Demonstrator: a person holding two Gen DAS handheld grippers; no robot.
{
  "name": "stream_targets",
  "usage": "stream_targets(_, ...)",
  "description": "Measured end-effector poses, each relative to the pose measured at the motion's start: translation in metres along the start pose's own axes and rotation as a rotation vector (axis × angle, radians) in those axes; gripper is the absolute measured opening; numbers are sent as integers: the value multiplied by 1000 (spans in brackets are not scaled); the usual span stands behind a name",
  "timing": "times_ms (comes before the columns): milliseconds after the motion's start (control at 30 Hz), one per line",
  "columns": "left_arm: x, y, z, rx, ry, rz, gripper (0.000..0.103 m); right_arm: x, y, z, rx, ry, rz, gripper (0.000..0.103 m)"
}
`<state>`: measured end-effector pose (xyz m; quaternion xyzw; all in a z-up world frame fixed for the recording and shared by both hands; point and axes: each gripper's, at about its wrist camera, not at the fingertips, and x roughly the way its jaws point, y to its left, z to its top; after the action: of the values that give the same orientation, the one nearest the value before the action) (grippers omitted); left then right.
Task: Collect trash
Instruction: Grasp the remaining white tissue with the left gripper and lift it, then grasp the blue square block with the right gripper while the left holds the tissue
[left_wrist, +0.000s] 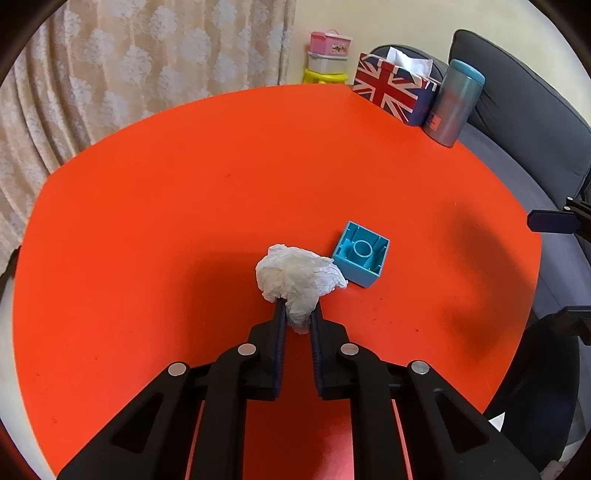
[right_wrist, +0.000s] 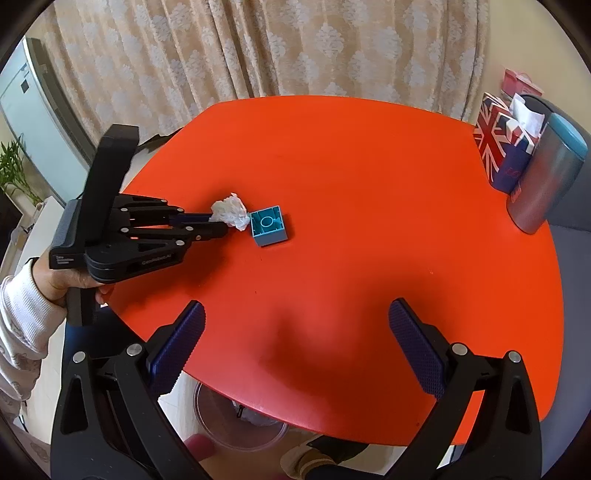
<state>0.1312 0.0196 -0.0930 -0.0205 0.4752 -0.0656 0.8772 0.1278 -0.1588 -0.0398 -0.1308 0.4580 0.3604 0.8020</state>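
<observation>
A crumpled white tissue (left_wrist: 295, 277) lies on the red table (left_wrist: 184, 203), touching a blue toy brick (left_wrist: 362, 258) turned upside down on its right. My left gripper (left_wrist: 299, 308) is shut on the near end of the tissue. In the right wrist view the left gripper (right_wrist: 223, 221) holds the tissue (right_wrist: 231, 214) beside the brick (right_wrist: 268, 225). My right gripper (right_wrist: 295, 317) is open and empty above the table's near edge. A clear round bin (right_wrist: 236, 417) stands on the floor below that edge.
A Union Jack tissue box (left_wrist: 391, 88) and a teal-capped flask (left_wrist: 456, 103) stand at the table's far right corner. A grey sofa (left_wrist: 535, 122) is at the right, a curtain (left_wrist: 129, 74) behind. Pink boxes sit on a yellow stool (left_wrist: 327, 59).
</observation>
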Motion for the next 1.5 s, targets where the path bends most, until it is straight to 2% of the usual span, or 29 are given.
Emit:
stream_targets(500, -38, 13, -4, -41, -29, 27, 11, 29, 19, 33, -96, 17, -1, 98)
stream_targets(667, -46, 16, -7, -55, -35, 27, 11, 41, 24, 42, -128, 24, 25, 98)
stream_targets(967, -56, 25, -15, -86, -46, 35, 11, 75, 36, 56, -236, 80, 35, 97)
stream_targets(1033, -56, 27, -17, -92, -45, 35, 11, 83, 36, 58, -247, 96, 46, 92)
stream_targets(1100, -56, 29, -20, -97, -44, 35, 11, 94, 36, 60, -250, 125, 51, 81)
stream_targets(1233, -56, 31, -23, -106, -43, 34, 11, 104, 35, 59, -234, 140, 63, 71)
stream_targets(1400, -56, 32, -28, -114, -41, 31, 11, 112, 34, 59, -230, 147, 56, 44)
stream_targets(1500, -57, 32, -31, -116, -39, 30, 11, 111, 33, 58, -222, 134, 48, 32)
